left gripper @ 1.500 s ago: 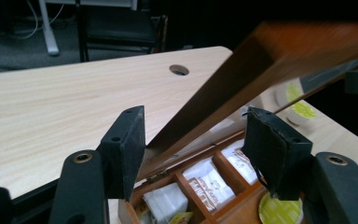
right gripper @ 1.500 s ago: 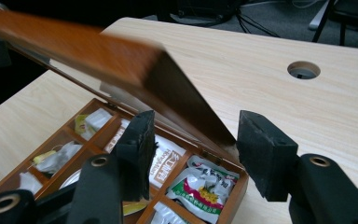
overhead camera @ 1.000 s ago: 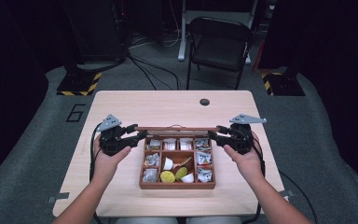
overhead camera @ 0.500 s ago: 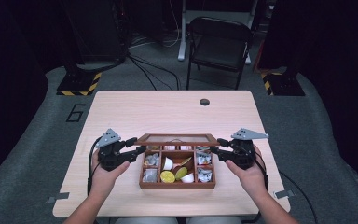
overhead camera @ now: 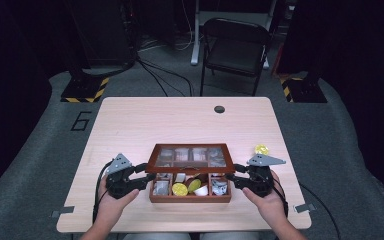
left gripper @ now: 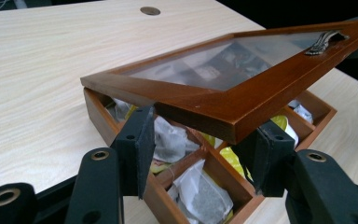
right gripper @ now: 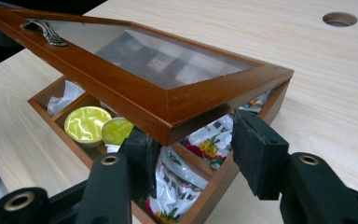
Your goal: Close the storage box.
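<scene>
A pale wood surface (overhead camera: 145, 125) stands on grey carpet in a dark room. At its near edge, two hands come in from below, each holding a black gripper. The left gripper (overhead camera: 142, 177) sits at the left side of a wooden box (overhead camera: 190, 196); the right gripper (overhead camera: 236, 179) sits at the box's right side. Each has its jaws spread, with a corner of the box's lid (overhead camera: 190, 157) between them; in the left gripper view (left gripper: 196, 154) and the right gripper view (right gripper: 196, 149) the pads stand either side of the lid's frame, and whether they touch it cannot be told.

The box lies on the near middle of the surface. Its glass-paned lid is tilted, raised at the front and hinged at the back, with a metal handle (right gripper: 46, 31) on the front rail. Inside the compartments lie tea bags (left gripper: 200, 196), printed packets (right gripper: 182, 182) and yellow-topped capsules (right gripper: 87, 123).

Just beyond the right gripper a small yellow thing (overhead camera: 261, 149) lies on the surface. Farther back there is a round hole (overhead camera: 219, 109) in the surface. Behind the surface stands a folding chair (overhead camera: 235, 47).
</scene>
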A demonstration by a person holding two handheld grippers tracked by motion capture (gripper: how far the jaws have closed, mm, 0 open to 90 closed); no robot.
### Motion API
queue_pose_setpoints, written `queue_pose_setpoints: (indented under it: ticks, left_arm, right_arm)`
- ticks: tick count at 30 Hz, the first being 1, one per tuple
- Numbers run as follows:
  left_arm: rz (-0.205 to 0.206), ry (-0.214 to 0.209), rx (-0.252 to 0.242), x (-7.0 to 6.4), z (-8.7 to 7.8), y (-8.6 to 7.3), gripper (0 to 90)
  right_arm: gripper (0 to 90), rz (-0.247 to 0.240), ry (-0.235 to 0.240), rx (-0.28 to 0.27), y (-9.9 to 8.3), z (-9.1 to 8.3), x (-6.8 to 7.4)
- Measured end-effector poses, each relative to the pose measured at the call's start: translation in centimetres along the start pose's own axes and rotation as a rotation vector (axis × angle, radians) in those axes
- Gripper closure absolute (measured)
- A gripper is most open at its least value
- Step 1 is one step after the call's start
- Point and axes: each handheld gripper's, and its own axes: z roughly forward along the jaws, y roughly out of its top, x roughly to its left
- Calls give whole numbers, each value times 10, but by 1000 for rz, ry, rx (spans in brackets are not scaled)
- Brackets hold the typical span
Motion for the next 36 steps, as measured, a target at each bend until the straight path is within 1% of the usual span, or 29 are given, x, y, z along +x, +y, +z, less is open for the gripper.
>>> queue_pose_setpoints:
  ticks: [3,5,6,10,11,14,17,19,20,22,24,25,27,31,33,36]
  left_arm:
    - [7,-2,10,0,0,-4,480]
    - [-2,-5,12,-1,1,-7,480]
    - [2,-5,12,-1,1,-8,480]
    - [-3,-5,18,-2,2,-14,478]
    - [5,-3,22,-2,2,-15,478]
    - [4,-3,31,-3,2,-18,478]
    - [-7,-6,41,-3,1,-22,480]
    - [-6,-10,44,-3,2,-25,482]
    - [-8,-4,42,-2,2,-26,482]
    - [-13,-7,34,-2,4,-28,483]
    - [-21,-14,43,-1,4,-30,483]
    - [-20,-6,40,-2,4,-31,483]
    - [-16,-6,44,-2,4,-32,482]
    - [-13,-1,55,-4,6,-35,472]
    - [-20,0,53,-4,6,-35,473]
    - [-3,8,59,-5,4,-36,474]
  right_arm:
    - [520,-9,-2,1,-5,0,1]
    - [520,-7,-2,1,-8,0,3]
    - [521,-13,-3,0,-9,-1,3]
    - [521,-3,4,-1,-14,0,6]
    - [521,-8,3,1,-15,0,7]
    - [521,-27,-1,7,-19,1,9]
    - [521,-36,1,16,-22,2,11]
    - [522,-36,4,21,-23,3,11]
    - [521,-39,4,25,-24,3,12]
    - [521,-40,6,30,-25,4,12]
    - [521,-49,1,32,-26,5,13]
    - [520,-53,-3,32,-27,6,13]
    - [517,-62,-6,33,-29,7,14]
    - [505,-58,-11,41,-31,8,14]
    - [501,-65,-10,43,-32,9,14]
    - [500,-76,-18,49,-33,9,14]
